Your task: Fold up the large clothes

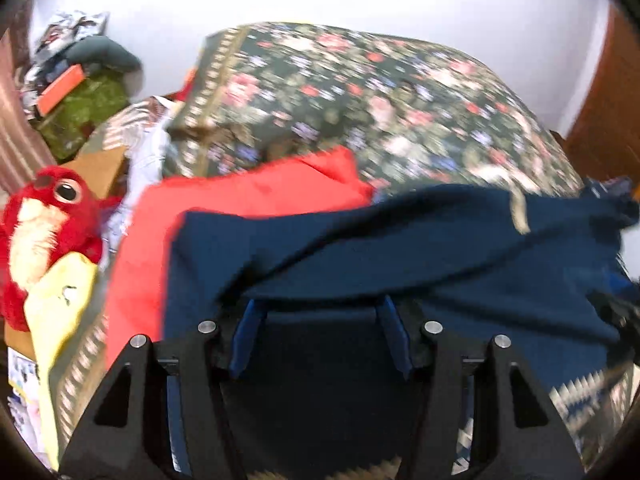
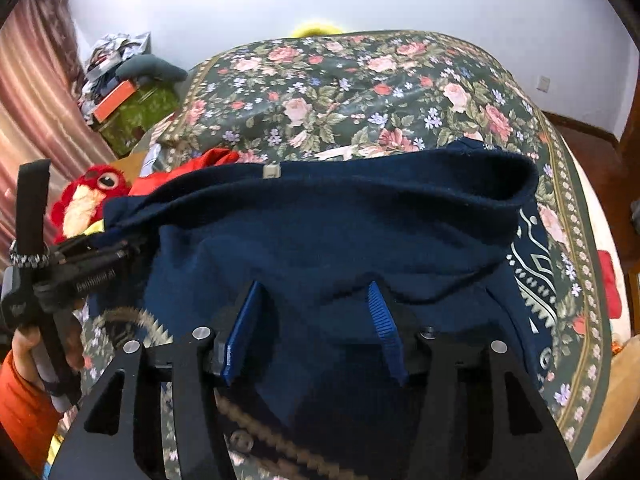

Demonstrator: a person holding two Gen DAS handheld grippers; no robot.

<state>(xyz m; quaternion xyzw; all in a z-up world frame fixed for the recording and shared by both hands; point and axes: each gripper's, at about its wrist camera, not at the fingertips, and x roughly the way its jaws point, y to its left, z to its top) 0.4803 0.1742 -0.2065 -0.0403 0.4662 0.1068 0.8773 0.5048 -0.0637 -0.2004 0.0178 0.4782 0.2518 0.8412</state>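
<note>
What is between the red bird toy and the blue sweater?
A red cloth lies between the bird toy and the blue sweater. The left wrist view shows it best.

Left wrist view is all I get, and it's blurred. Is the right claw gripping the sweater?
Observer: No. The right claw is open, and the sweater lies loose between its pads.
Operator: How does my left claw look from that side?
Observer: A hand in an orange sleeve holds its handle. The left claw has its tips at the sweater's left edge.
Operator: Anything past the bed's right side?
Observer: A red item lies just beyond the bedspread border.
</note>
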